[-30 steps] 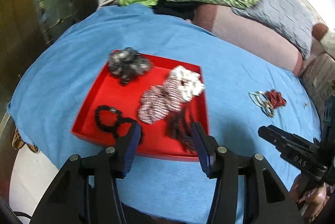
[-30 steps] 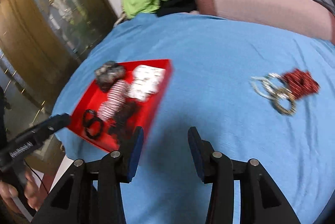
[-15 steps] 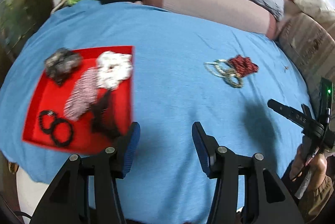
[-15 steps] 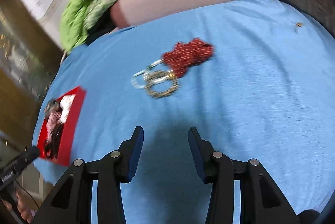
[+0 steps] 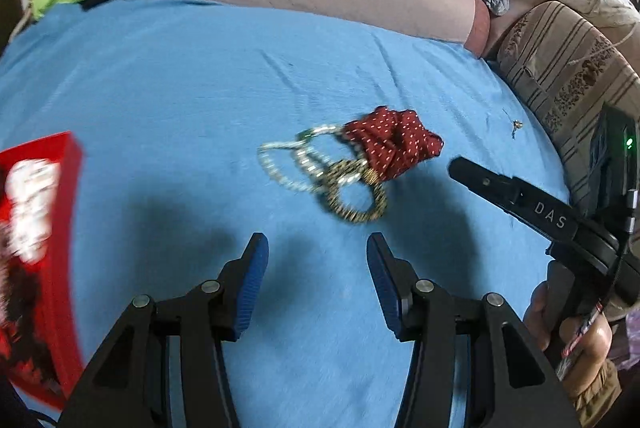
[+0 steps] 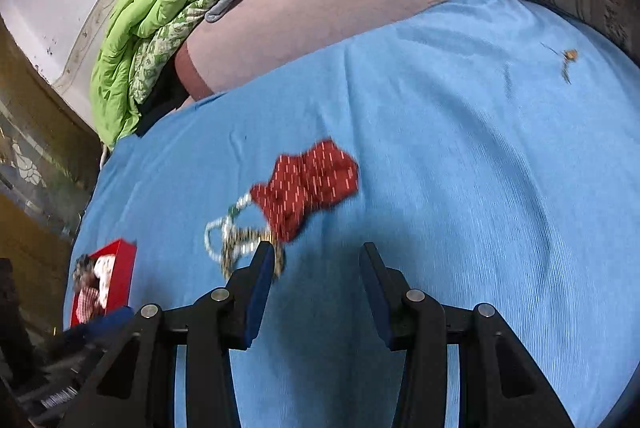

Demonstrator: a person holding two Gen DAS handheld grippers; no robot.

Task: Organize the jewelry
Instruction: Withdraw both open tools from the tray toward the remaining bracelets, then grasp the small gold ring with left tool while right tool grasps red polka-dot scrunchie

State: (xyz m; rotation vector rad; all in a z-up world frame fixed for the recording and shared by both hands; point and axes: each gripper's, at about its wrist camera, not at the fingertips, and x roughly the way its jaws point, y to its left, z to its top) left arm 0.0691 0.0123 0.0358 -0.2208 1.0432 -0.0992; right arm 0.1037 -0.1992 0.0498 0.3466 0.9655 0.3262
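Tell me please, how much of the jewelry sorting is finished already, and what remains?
Done: several pieces already lie in the red tray, though blur hides exactly which.
In hand: nothing. The left gripper and right gripper are both open and empty, above the blue cloth.
Left: the red dotted scrunchie, the pale bead bracelets and the gold bracelet lie in a small cluster on the cloth, outside the tray.

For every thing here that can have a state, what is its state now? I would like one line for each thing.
left gripper: jaws open, nothing between them.
right gripper: jaws open, nothing between them.
red tray: holds scrunchies and dark pieces, blurred.
red dotted scrunchie: loose on the blue cloth, outside the tray.
bracelets: in a heap, touching the scrunchie.
green quilt: crumpled.
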